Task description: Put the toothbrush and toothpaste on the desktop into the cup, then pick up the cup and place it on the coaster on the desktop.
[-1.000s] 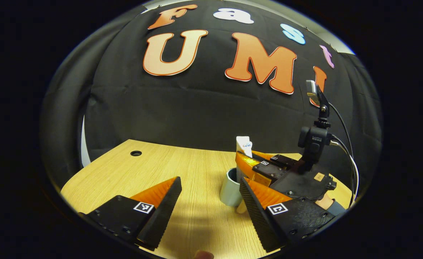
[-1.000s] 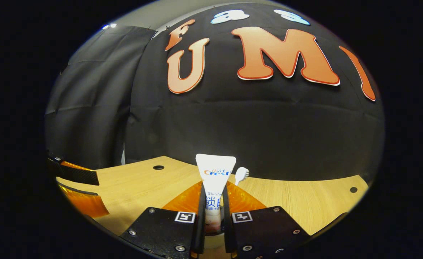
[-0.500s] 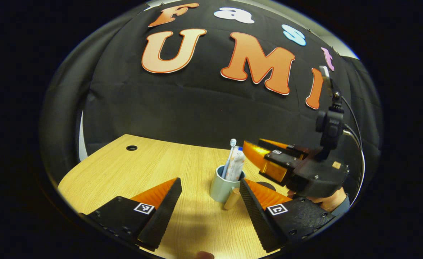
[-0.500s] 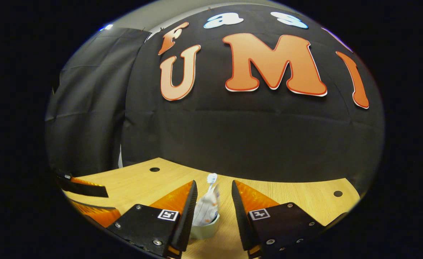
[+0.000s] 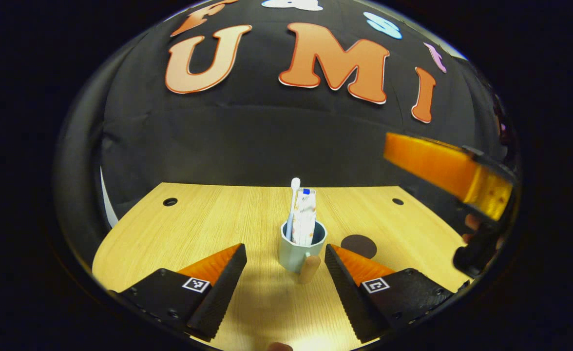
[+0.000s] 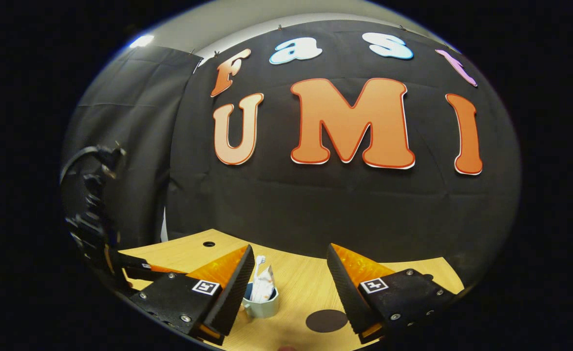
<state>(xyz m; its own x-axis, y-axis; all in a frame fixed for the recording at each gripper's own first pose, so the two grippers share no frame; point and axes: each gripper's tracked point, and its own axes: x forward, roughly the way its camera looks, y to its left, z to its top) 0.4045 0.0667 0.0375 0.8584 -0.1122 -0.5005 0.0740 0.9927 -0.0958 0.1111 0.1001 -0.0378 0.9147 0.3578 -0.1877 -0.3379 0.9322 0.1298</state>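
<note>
Standing upright on the wooden desktop [image 5: 208, 224], the cup [image 5: 294, 253] is holding both the toothbrush [image 5: 292, 204] and the toothpaste [image 5: 306, 219], which are rising above its rim side by side, the toothbrush head uppermost. The cup's pale handle [image 5: 309, 269] is pointing toward the left gripper's camera. The dark round coaster [image 5: 358, 246] is lying flat on the desktop just beside the cup, apart from it and bare.

In the left gripper view, the left gripper [image 5: 281, 282] is hovering low before the cup with its fingers spread wide; the cup is sitting ahead of the gap and neither finger is touching it. The right gripper [image 5: 442, 168] is showing at the right edge of that view, raised well above the desktop and clear of the cup.

In the right gripper view, the right gripper [image 6: 289, 287] is likewise spread apart and gripping nothing; the cup [image 6: 263, 307] with its contents is appearing below, near its left-hand finger, and the coaster [image 6: 326, 321] is lying between the fingers, lower down.
</note>
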